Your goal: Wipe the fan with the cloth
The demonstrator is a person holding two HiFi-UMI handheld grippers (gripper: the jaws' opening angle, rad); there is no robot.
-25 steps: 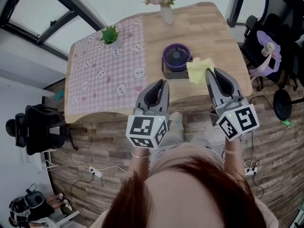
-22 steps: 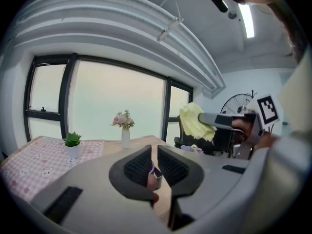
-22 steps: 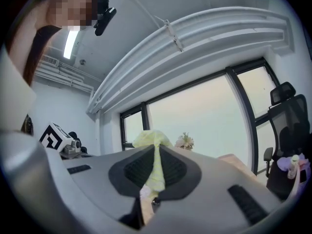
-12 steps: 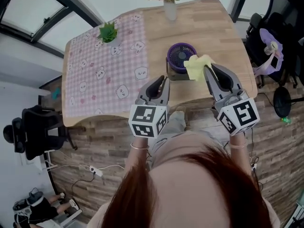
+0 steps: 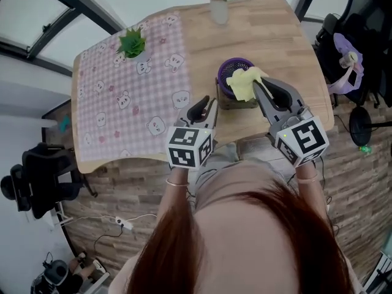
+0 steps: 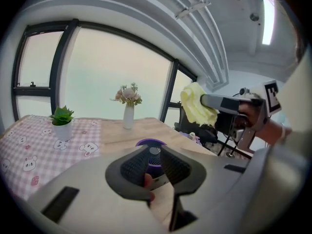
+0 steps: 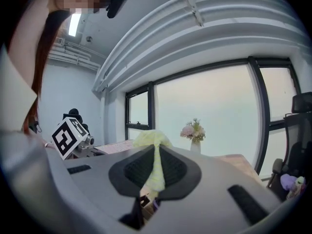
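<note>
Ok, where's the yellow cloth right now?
The yellow cloth is right of centre in the head view, pinched in the right gripper over the purple fan.

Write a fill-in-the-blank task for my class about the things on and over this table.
The right gripper is shut on a crumpled ____ cloth. In the head view that cloth covers part of the small round ____ fan. The green potted plant stands on the ____ checked tablecloth. The white vase of flowers stands on the bare ____ tabletop.
Missing words: yellow, purple, pink, wooden.

right tongs: brought cloth over fan | left tongs: moved toward fan, jaws just opening, empty
</note>
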